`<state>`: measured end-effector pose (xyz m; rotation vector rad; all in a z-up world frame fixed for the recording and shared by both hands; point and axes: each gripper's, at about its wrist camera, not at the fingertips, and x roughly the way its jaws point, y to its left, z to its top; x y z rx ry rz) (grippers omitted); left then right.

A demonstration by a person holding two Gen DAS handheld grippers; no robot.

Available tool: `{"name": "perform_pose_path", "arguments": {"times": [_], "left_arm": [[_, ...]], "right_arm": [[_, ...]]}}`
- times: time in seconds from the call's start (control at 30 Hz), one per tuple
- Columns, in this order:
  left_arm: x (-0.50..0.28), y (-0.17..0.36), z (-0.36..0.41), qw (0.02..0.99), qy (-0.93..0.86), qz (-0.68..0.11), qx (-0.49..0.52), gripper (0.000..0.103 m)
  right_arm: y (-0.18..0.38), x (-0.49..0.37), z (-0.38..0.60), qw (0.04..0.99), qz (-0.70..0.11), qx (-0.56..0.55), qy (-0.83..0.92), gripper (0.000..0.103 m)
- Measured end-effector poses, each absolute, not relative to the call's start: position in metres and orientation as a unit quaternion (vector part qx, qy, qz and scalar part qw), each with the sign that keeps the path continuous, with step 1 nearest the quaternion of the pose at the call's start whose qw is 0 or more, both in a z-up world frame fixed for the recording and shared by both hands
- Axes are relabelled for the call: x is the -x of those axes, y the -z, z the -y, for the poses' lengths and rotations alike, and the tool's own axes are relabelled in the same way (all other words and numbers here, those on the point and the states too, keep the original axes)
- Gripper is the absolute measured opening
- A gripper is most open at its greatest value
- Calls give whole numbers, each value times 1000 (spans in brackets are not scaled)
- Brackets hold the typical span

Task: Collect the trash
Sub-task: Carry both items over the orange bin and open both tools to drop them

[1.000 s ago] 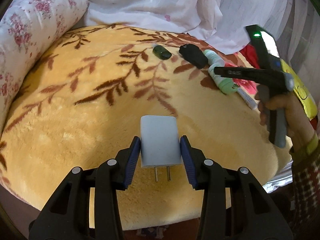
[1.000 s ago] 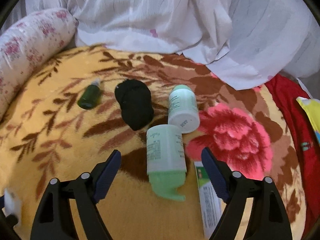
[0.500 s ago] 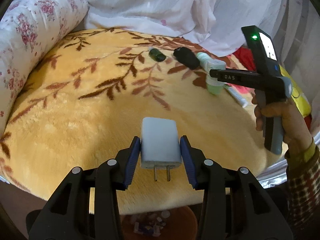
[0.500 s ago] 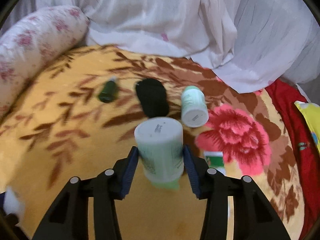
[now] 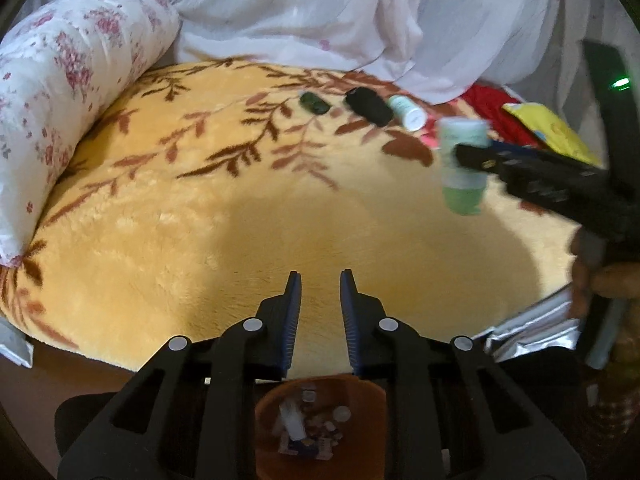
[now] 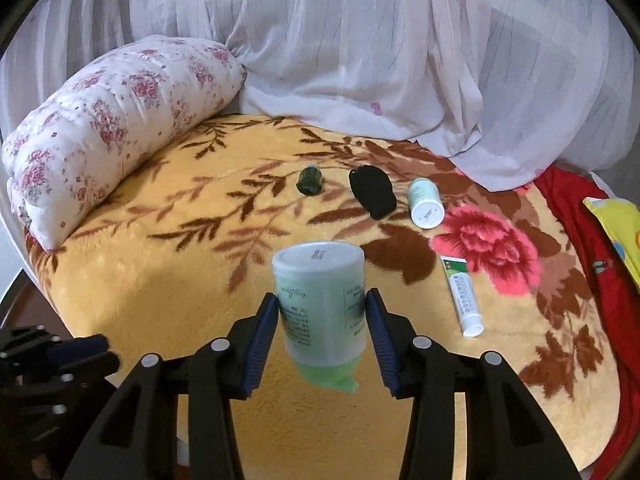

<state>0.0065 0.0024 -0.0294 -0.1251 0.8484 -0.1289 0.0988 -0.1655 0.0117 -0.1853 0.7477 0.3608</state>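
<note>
My right gripper (image 6: pixel 322 322) is shut on a pale green bottle (image 6: pixel 320 304) with a green cap pointing down, held above the yellow blanket; the bottle also shows in the left wrist view (image 5: pixel 462 164). My left gripper (image 5: pixel 320 304) is empty, its jaws a little apart, at the blanket's near edge, above a brown bin (image 5: pixel 320 424) that holds bits of trash and a white charger (image 5: pixel 294 424). On the blanket lie a dark green bottle (image 6: pixel 309 180), a black item (image 6: pixel 372 190), a small white-green bottle (image 6: pixel 426 202) and a tube (image 6: pixel 462 296).
A floral bolster (image 6: pixel 112 132) lies along the left side. White curtain fabric (image 6: pixel 360 60) piles up at the back. A red cloth (image 6: pixel 592 240) and a yellow packet (image 6: pixel 618 224) are at the right. Silver foil (image 5: pixel 532 328) hangs at the bed's right edge.
My left gripper let go of the white charger, which now lies in the bin, and pulled back. My right gripper closed on the pale green bottle and lifted it back off the blanket.
</note>
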Motion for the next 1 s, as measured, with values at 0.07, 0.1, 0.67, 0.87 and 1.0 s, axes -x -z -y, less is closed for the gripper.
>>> {"name": "perform_pose_path", "arguments": {"times": [0.07, 0.1, 0.67, 0.87, 1.0], "left_arm": [[-8, 36, -7, 903, 62, -420, 70, 19], [-7, 37, -9, 901, 62, -423, 73, 19], [29, 20, -18, 906, 69, -411, 71, 18], [33, 21, -27, 908, 46, -409, 78, 47], [35, 18, -29, 909, 45, -406, 78, 52]], "right_arm": [[-14, -96, 167, 914, -357, 87, -175, 45], [-17, -93, 168, 916, -351, 88, -175, 45], [50, 43, 138, 830, -436, 113, -327, 54], [67, 52, 149, 838, -445, 84, -304, 74], [55, 42, 164, 853, -433, 59, -285, 77]]}}
